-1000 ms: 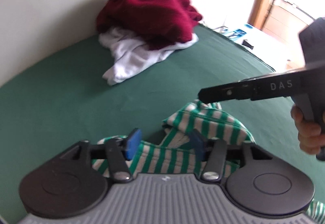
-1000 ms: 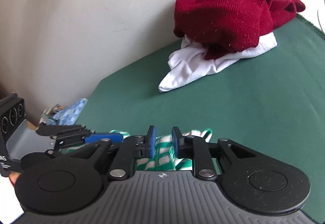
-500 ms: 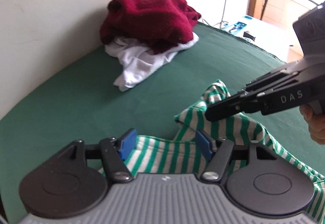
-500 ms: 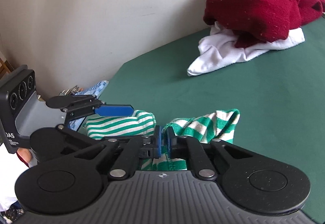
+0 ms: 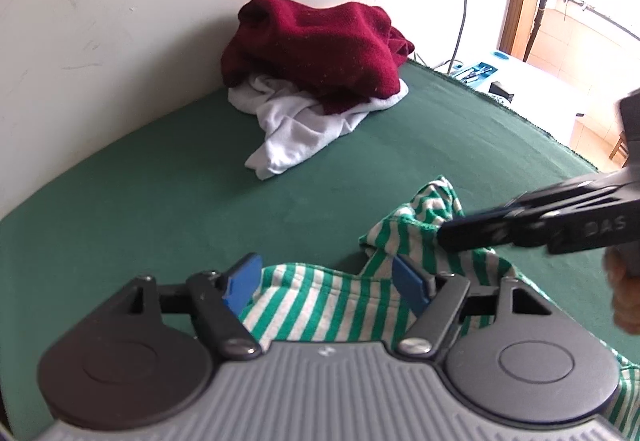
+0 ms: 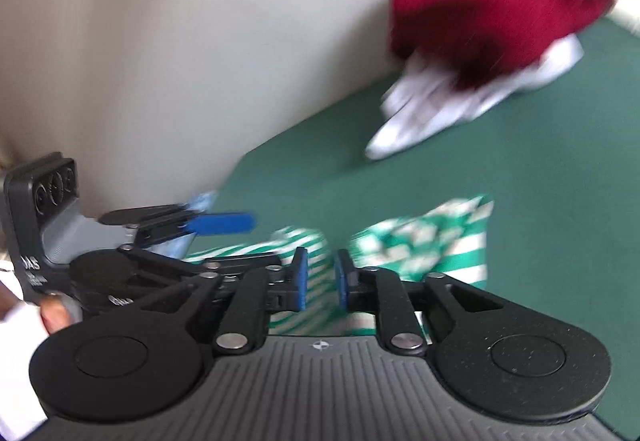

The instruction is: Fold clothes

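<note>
A green-and-white striped garment (image 5: 336,305) lies rumpled on the green table cover (image 5: 160,209), one fold (image 5: 432,201) standing up. My left gripper (image 5: 326,281) hovers over its near edge, its jaws opening wide, with cloth below the blue pads but not pinched. My right gripper (image 5: 450,237) comes in from the right at the raised fold. In the blurred right wrist view the right gripper (image 6: 320,279) has its jaws opening, a narrow gap between the pads with striped garment (image 6: 420,241) showing through it. The left gripper's blue pad (image 6: 224,223) sits to the left.
A maroon sweater (image 5: 316,45) lies on a crumpled white garment (image 5: 296,129) at the back by the wall. The table's right edge (image 5: 532,125) drops to a white surface with blue items (image 5: 476,71). A hand (image 5: 624,301) holds the right gripper.
The right gripper closed on the striped fold, then its pads parted again. The left pads spread wider. The fold now stands higher and further right.
</note>
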### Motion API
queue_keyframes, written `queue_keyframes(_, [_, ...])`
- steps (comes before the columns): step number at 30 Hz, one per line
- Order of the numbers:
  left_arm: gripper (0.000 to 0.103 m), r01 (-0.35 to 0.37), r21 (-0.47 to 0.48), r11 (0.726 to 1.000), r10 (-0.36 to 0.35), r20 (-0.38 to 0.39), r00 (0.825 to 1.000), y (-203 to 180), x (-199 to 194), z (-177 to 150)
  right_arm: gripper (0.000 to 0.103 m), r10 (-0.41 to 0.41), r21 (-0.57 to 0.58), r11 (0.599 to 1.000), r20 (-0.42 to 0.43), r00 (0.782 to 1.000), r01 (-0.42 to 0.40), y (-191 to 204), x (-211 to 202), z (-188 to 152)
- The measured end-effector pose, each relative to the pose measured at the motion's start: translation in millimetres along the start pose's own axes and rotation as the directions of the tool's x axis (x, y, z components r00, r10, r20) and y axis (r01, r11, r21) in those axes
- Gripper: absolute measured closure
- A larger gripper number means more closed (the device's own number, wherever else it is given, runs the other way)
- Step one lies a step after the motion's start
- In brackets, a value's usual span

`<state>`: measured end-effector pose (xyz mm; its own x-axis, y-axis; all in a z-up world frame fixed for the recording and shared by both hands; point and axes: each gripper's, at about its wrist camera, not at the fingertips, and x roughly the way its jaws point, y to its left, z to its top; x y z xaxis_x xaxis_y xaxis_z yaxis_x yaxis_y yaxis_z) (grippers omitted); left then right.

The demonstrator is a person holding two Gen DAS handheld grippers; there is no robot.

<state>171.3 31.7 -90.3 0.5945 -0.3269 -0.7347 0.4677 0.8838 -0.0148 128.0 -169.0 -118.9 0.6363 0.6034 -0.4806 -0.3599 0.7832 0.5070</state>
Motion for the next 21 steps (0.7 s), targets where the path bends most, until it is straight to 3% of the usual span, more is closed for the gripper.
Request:
queue_keyframes(1, [0.027,0.01,-0.005,1.0,-0.01,0.001,1.0,-1.3,2.2,1.0,0.065,-0.028,-0.038,0.999,-0.006,1.0,0.027,2.0,-3.1,-2.3])
queue_keyframes(3, [0.028,0.031,-0.016,0.999,-0.031,0.0,1.0,-5.0,7.5,3.4,0.066,-0.064,-0.095,0.994,-0.042,0.997,0.06,5.9,-3.6,-7.6])
queue_keyframes(4, [0.028,0.035,-0.022,0.999,-0.035,0.003,0.999,-7.7,11.1,4.9,0.078,-0.082,-0.114,0.991,-0.066,0.994,0.074,7.8,-3.4,-10.5])
queue_keyframes(5, [0.029,0.05,-0.031,0.998,-0.05,-0.004,0.999,-10.3,15.1,6.2,0.096,-0.091,-0.132,0.988,-0.077,0.993,0.08,10.4,-5.4,-13.3])
queue_keyframes(9, [0.028,0.128,-0.077,0.989,-0.131,-0.038,0.991,-18.8,31.7,10.1,0.097,-0.079,-0.176,0.982,-0.074,0.994,0.065,21.6,-22.4,-25.2])
queue_keyframes(13, [0.026,0.125,-0.129,0.984,-0.133,-0.062,0.989,-22.2,54.0,13.9,0.097,-0.105,-0.209,0.974,-0.086,0.991,0.085,25.4,-23.7,-39.8])
queue_keyframes(18, [0.034,0.1,-0.113,0.989,-0.11,-0.084,0.99,-29.9,66.3,11.6,0.087,-0.102,-0.133,0.987,-0.091,0.991,0.089,14.9,-37.2,-42.5])
queue_keyframes(20, [0.037,0.07,-0.077,0.995,-0.076,-0.071,0.995,-27.8,56.7,9.3,0.061,-0.102,-0.091,0.991,-0.08,0.992,0.094,6.1,-55.4,-45.6])
queue_keyframes(21, [0.039,0.045,-0.059,0.997,-0.049,-0.067,0.997,-25.1,51.8,7.5,0.058,-0.108,-0.088,0.991,-0.077,0.991,0.101,3.9,-64.7,-49.7])
